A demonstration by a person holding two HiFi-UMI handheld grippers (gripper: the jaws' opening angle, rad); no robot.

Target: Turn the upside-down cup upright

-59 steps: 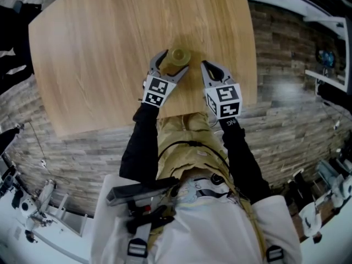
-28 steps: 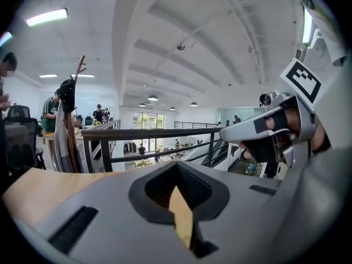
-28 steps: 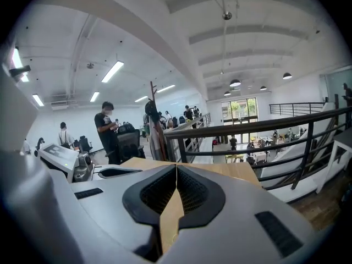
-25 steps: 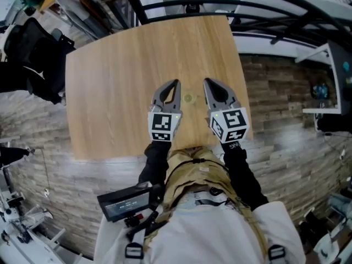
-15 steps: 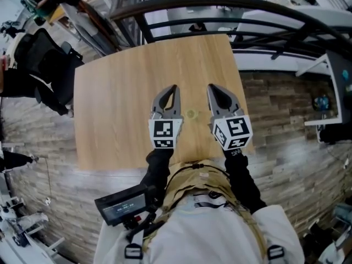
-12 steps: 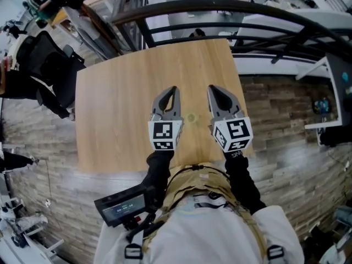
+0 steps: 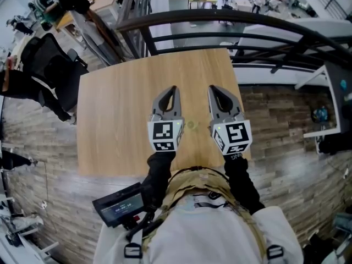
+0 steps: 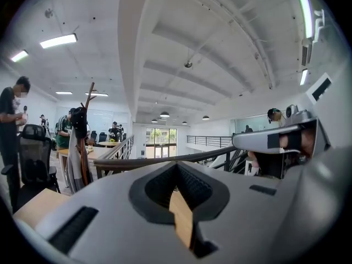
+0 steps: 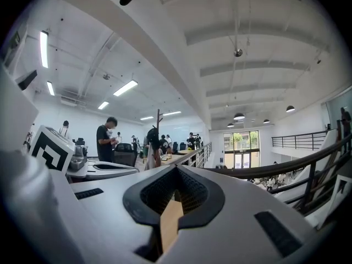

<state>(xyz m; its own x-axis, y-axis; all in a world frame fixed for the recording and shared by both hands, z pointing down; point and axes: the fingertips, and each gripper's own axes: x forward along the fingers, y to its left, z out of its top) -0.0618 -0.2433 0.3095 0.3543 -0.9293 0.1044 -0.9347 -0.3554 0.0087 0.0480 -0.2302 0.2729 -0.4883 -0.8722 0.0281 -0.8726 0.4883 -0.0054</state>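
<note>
From straight above, the cup shows as a small tan round shape on the wooden table, and I cannot tell which end is up. It lies between and below my two grippers, and neither touches it. My left gripper is shut and empty, held well above the tabletop. My right gripper is beside it, also shut and empty. In the left gripper view the jaws meet at their tips and point level into the room. The right gripper view shows the same closed tips. Neither gripper view shows the cup.
A dark curved railing runs behind the table's far edge. A black office chair stands at the left. Wood-pattern floor surrounds the table. People stand and sit at desks far off.
Earlier the left gripper's jaws stood around the cup on the table. Both grippers have since let go and risen, shut, and the cup rests between them. The view has tilted further forward.
</note>
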